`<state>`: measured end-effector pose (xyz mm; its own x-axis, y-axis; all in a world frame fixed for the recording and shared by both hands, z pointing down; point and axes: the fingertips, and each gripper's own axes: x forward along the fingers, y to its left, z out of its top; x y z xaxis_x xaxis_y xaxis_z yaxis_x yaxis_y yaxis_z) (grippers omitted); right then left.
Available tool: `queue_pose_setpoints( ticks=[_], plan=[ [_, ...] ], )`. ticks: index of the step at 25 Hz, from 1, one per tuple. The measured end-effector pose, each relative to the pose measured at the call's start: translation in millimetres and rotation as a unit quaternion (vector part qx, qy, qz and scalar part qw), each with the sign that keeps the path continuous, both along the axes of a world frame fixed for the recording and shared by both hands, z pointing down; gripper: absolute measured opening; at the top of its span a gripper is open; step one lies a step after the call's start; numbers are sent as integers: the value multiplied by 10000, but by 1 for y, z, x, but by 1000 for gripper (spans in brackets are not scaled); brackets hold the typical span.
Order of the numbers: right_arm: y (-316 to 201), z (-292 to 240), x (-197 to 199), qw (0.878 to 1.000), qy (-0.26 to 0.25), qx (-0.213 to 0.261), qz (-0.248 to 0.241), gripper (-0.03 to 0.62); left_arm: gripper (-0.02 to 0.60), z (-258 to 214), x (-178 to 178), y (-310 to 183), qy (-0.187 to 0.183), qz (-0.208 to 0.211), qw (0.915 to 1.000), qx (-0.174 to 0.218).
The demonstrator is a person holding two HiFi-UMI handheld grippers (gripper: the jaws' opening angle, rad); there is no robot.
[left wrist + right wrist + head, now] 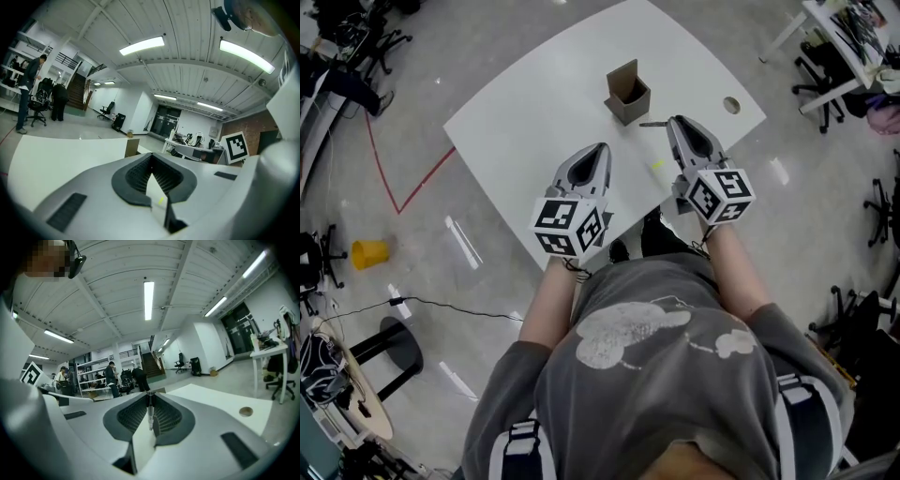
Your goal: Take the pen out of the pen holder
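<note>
A brown cardboard pen holder (627,94) stands upright on the white table (534,112), and its top looks empty. My right gripper (674,121) hovers just right of it, shut on a thin dark pen (652,123) that sticks out sideways toward the holder. In the right gripper view the pen (150,412) sits upright between the closed jaws of the right gripper (151,395). My left gripper (603,148) is nearer the person, with nothing in it. In its own view the left gripper (150,159) has its tips meeting, and the holder (132,147) shows beyond.
A small yellow-green scrap (656,167) lies on the table between the grippers. A round cable hole (731,105) is near the table's right edge. On the floor are a yellow cup (367,253), red tape lines and office chairs (820,80). People (111,378) stand far off.
</note>
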<state>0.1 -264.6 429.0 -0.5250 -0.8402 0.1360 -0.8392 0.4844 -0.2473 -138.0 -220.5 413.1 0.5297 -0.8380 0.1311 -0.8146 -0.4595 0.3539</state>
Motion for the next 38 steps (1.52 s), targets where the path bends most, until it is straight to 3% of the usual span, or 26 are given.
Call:
queue_pose_setpoints(
  ticks=[9, 17, 38],
  plan=[
    [35, 3, 30, 10000, 73, -64, -7, 54, 8, 2, 26, 21, 166, 55, 9998, -31],
    [62, -7, 48, 9994, -23, -50, -345, 54, 8, -6, 48, 47, 145, -220, 9996, -84],
    [196, -7, 133, 9952, -149, 31, -967, 54, 8, -21, 146, 193, -146, -632, 9978, 118]
  ],
)
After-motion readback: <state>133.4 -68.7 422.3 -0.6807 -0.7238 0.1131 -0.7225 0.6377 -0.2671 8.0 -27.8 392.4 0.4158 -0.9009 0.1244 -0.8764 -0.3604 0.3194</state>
